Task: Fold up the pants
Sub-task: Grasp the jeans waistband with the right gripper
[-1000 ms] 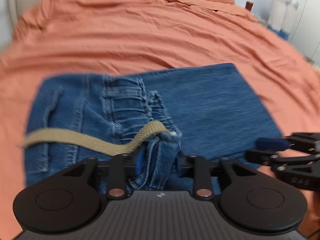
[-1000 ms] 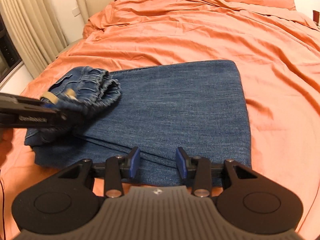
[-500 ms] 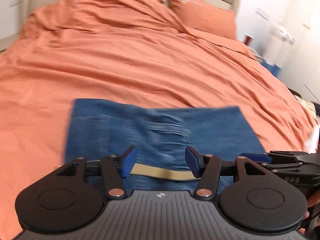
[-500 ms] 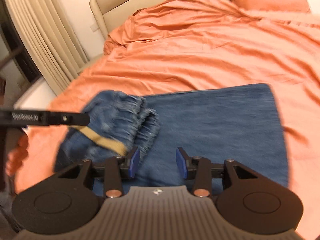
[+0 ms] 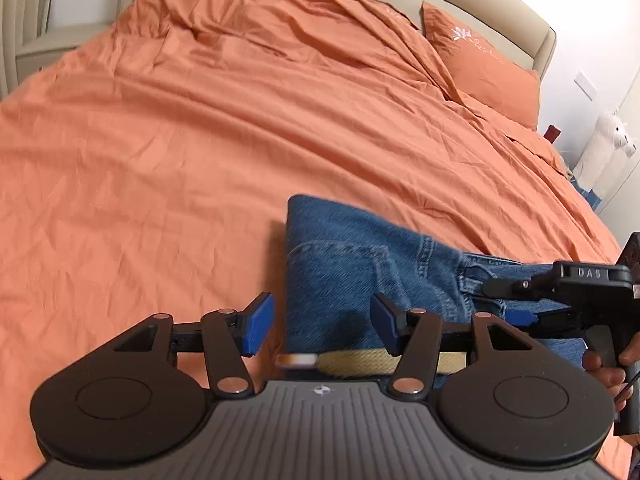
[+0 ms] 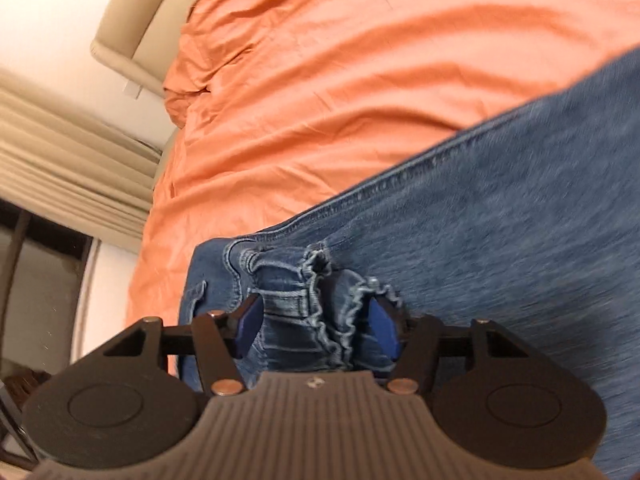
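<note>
While opening, two tongs (image 5: pixel 320 324) (image 6: pixel 316 328) (one pants (image 5: pixel 340 264))

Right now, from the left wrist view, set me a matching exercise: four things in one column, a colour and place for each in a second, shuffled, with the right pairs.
Things:
1. jeans
2. cord
3. pillow
4. plush toy

Colour and place:
A. white, standing off to the right
B. tan, on the near edge of the denim
C. orange, by the headboard
D. blue, on the bedcover

Pairs: 1-D, 2-B, 3-C, 4-A
</note>
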Demonstrator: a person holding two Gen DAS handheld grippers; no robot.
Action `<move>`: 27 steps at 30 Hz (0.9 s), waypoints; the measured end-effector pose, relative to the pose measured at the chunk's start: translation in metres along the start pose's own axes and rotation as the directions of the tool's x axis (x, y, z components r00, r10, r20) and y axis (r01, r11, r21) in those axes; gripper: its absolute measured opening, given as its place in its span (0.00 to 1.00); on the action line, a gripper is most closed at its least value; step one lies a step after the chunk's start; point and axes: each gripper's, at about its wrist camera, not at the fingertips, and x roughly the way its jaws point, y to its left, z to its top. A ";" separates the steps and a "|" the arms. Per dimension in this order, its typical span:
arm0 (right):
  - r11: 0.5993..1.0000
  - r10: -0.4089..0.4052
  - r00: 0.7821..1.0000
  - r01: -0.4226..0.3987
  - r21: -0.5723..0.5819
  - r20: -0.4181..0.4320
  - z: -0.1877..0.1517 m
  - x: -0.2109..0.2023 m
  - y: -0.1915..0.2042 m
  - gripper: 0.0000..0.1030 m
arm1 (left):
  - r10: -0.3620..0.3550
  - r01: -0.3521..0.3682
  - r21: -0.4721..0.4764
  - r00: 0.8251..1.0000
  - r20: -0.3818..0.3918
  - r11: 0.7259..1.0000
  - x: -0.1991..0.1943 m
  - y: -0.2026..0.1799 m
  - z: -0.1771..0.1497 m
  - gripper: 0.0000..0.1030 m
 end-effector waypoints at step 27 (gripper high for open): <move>0.834 -0.250 0.944 0.324 -0.448 0.216 0.038 -0.155 0.150 0.13 | -0.075 0.078 -0.054 0.996 0.054 0.995 -0.028 -0.050 0.012 0.59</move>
